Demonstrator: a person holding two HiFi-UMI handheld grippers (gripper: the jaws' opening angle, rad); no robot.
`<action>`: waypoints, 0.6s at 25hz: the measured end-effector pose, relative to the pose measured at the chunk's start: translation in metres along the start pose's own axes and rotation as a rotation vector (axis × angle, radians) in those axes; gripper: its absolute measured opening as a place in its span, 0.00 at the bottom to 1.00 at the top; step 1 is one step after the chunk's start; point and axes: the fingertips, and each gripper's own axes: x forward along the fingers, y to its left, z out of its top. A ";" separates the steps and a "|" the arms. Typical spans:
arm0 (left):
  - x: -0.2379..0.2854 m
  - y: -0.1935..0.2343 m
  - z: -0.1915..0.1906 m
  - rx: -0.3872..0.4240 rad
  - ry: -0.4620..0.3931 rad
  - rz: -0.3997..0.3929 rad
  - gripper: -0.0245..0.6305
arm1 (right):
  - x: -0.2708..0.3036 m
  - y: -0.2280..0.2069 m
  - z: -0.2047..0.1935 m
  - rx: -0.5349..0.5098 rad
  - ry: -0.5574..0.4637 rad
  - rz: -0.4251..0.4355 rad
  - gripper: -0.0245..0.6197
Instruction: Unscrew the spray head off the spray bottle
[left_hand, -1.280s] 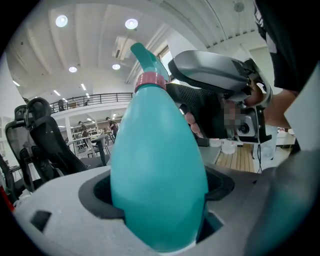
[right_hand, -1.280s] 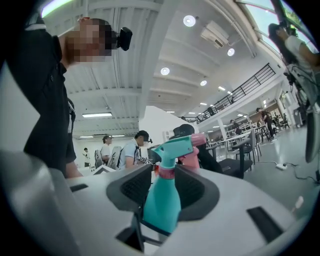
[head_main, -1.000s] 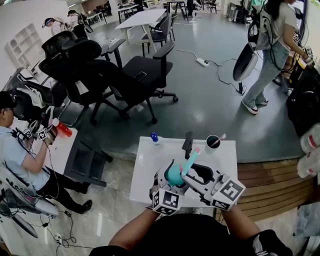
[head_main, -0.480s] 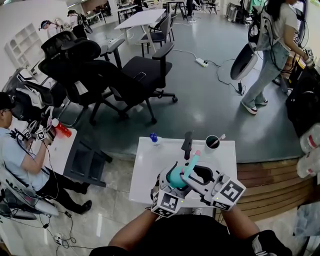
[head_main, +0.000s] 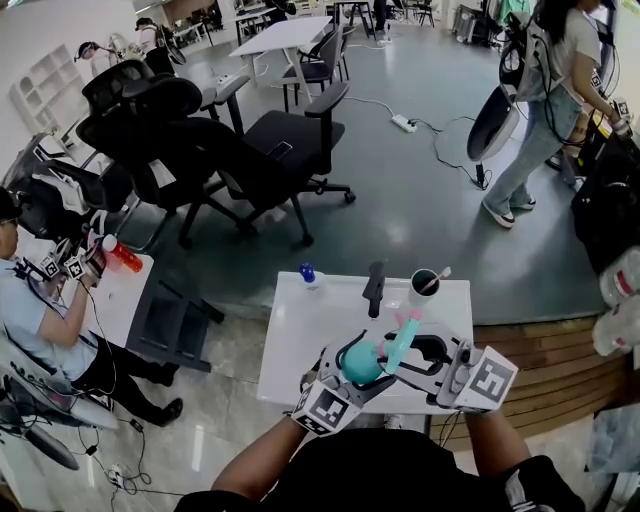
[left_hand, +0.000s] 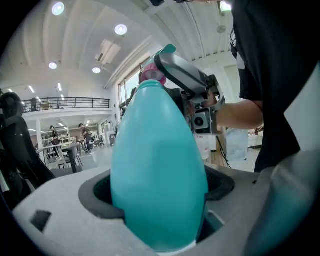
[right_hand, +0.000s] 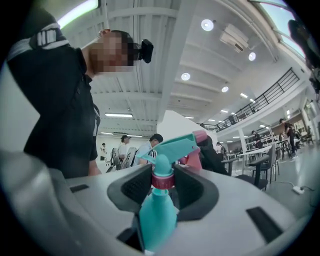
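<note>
Step in hand, as I read it: breaking the collar loose; left gripper (left_hand: 157, 200) is the anchor, right gripper (right_hand: 162, 182) does the turning.

Left jaws are closed round the fat belly of the spray bottle (left_hand: 159, 165), pads tight on both sides; right jaws are part-way closed, pads pinching the pink collar (right_hand: 162, 179) at the neck, nothing else between them.

To do it well:
- twist the right about the neck axis, no sideways pull;
- hold the left dead steady; the body is smooth and egg-shaped, so it would likely spin or slide in the pads if the clamp eases;
- grip the collar, not the trigger body above it, else the head probably just swivels;
- expect several regrips; let go with the right only while the left is firm;
- don't tip it further; fill level can't be told, the body is opaque.

The thing: teal bottle held in the air above the near part of the white tabletop (head_main: 300, 340), close to the person's chest, tilted with the neck away and to the right; spray head (head_main: 403, 338) is teal with a pink nozzle tip (right_hand: 200, 136); collar looks seated on the neck, no gap visible, so I judge the head not off yet.
</note>
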 end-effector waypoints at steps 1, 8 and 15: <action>0.000 0.001 -0.003 0.000 0.008 0.003 0.74 | -0.002 0.000 0.003 -0.010 -0.004 0.002 0.26; 0.003 0.013 -0.037 -0.037 0.079 0.041 0.74 | -0.015 -0.008 0.025 -0.042 -0.064 -0.046 0.26; -0.002 0.031 -0.079 -0.104 0.162 0.095 0.74 | -0.033 -0.014 0.049 -0.094 -0.109 -0.104 0.26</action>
